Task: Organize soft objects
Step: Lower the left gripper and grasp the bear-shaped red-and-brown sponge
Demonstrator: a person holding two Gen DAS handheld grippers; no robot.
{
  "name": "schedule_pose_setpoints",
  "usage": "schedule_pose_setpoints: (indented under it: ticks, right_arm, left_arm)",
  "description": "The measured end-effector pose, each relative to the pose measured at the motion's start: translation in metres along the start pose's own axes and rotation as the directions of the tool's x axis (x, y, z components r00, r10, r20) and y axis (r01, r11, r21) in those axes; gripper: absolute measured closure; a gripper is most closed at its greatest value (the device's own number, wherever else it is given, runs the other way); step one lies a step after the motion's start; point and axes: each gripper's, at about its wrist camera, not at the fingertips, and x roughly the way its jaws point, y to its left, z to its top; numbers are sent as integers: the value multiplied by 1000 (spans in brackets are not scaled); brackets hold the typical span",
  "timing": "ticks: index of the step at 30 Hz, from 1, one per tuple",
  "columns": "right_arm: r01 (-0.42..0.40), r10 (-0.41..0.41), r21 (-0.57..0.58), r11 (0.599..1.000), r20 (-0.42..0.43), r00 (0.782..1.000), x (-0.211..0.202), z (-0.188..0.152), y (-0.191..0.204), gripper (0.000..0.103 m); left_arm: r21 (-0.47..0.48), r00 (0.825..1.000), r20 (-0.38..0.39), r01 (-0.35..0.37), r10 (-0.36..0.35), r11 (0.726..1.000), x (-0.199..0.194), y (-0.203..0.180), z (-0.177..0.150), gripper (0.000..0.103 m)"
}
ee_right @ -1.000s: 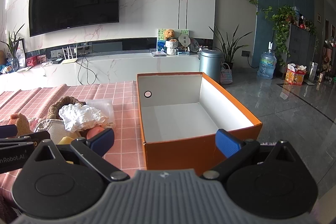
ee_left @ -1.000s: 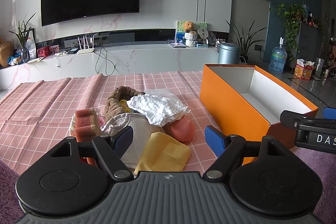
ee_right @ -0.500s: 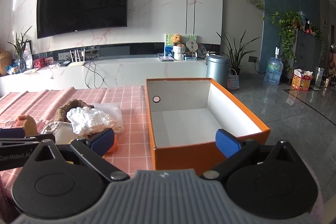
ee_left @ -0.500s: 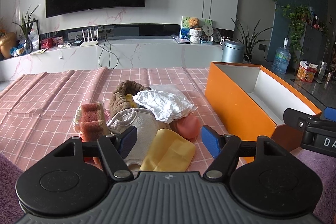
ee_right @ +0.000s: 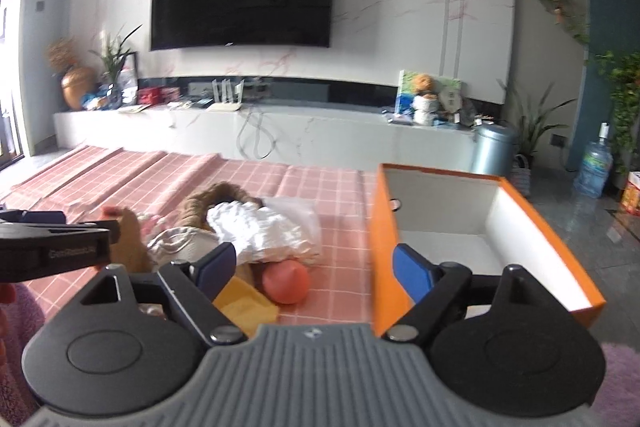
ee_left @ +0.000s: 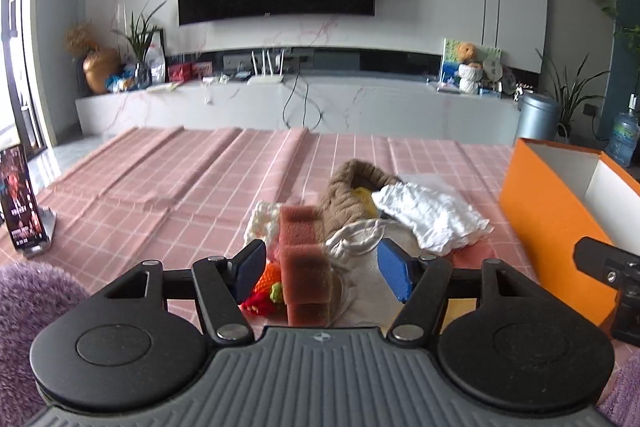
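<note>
The soft things sit in one pile (ee_left: 360, 227) on the pink cloth (ee_left: 160, 187). None is in the box (ee_right: 476, 227) yet, so I think this is the very start: the reach for the first soft thing.

The left gripper (ee_left: 322, 273) points at the near end of the pile. A sponge (ee_left: 305, 259) stands up between its two blue fingers (ee_left: 394, 277). The jaws are closing, but the pads do not press on the sponge yet; there is a gap on each side. A little orange knit toy (ee_left: 269, 287) lies just inside the left finger. A cream cloth (ee_left: 356, 239) lies just inside the right finger. Past the fingertips sit a brown knit thing (ee_left: 348, 195) and a white crumpled cloth (ee_left: 432, 219).

The right gripper (ee_right: 316, 267) points between the pile and the box. Its jaws are closing too, and nothing is held in them. A pink ball (ee_right: 287, 281) and a yellow cloth (ee_right: 246, 307) lie between its fingers, lower down on the table. The box is just past the right finger, open and empty as far as I can see.

Next, I think the left fingers need to shut on the sponge alone. The cream cloth is very close, so it could get pinched too. Then the sponge must go up and over the orange wall.
</note>
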Motion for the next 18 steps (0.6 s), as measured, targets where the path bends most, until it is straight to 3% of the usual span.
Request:
schedule_pose_setpoints:
  ticks: [8, 16, 17, 18]
  right_arm:
    - [-145, 135, -60, 988, -149, 980, 56, -3, 28, 25]
    - [-225, 204, -62, 972, -247, 947, 107, -8, 50, 25]
    - [-230, 209, -56, 972, -253, 945, 112, -9, 51, 25]
    - [-236, 216, -51, 970, -253, 943, 117, -8, 52, 25]
  left_arm:
    - [36, 999, -46, -24, 26, 999, 35, 7, -1, 28]
    - [33, 993, -114, -3, 7, 999, 66, 15, -6, 49]
    - [31, 993, -118, 4, 0, 1000, 69, 16, -7, 60]
    - [26, 993, -121, 16, -13, 1000, 70, 17, -7, 64]
